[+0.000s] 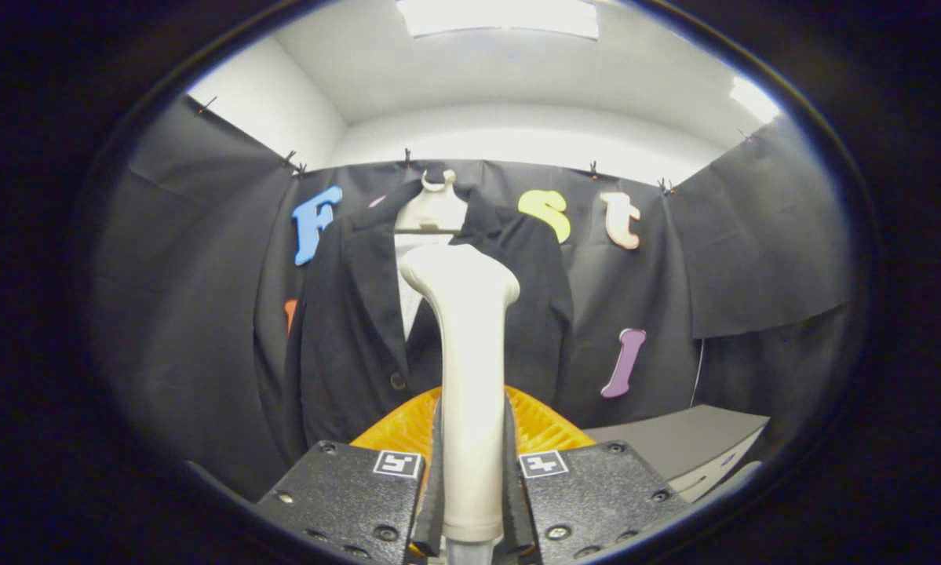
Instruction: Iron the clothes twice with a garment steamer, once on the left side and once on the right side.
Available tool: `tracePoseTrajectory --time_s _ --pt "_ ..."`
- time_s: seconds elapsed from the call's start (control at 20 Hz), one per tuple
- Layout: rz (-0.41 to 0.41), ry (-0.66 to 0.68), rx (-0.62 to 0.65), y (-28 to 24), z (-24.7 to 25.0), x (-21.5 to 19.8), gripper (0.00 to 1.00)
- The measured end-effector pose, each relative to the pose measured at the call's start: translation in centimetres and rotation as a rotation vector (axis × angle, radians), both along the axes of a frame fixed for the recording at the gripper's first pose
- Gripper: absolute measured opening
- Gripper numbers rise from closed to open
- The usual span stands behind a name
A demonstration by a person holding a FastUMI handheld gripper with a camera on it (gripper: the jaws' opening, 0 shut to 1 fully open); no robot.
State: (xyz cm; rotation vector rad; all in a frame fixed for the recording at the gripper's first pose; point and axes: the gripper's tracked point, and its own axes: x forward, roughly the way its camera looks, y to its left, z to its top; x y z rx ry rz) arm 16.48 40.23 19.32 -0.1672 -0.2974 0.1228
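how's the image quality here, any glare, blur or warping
In the gripper view, ceiling lights blow out to white; the steamer, gripped between the fingers, is close, bright and slightly washed out; the jacket beyond is dark with little detail; the fisheye bends the wall's top edge; no obvious motion blur.

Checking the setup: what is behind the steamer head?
The black jacket on a hanger, open over something white. The garment steamer, clamped in the hand-held gripper, hides its centre.

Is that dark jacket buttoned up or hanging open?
Open at the top at least: the jacket hangs on a hanger, lapels apart. The steamer, gripped between the jaws of the gripper, hides its lower front.
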Motion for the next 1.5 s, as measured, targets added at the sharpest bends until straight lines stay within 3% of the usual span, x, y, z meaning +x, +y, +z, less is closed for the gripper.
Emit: tracePoseTrajectory --time_s 0.5,0.9,1.5 --pt "0.131 -0.232 -0.039 11.1 10.5 2.0 0.32" --pt "0.125 -0.222 -0.089 16.0 10.8 5.4 0.32" --pt "0.065 -0.204 -0.102 14.9 6.8 5.5 0.32"
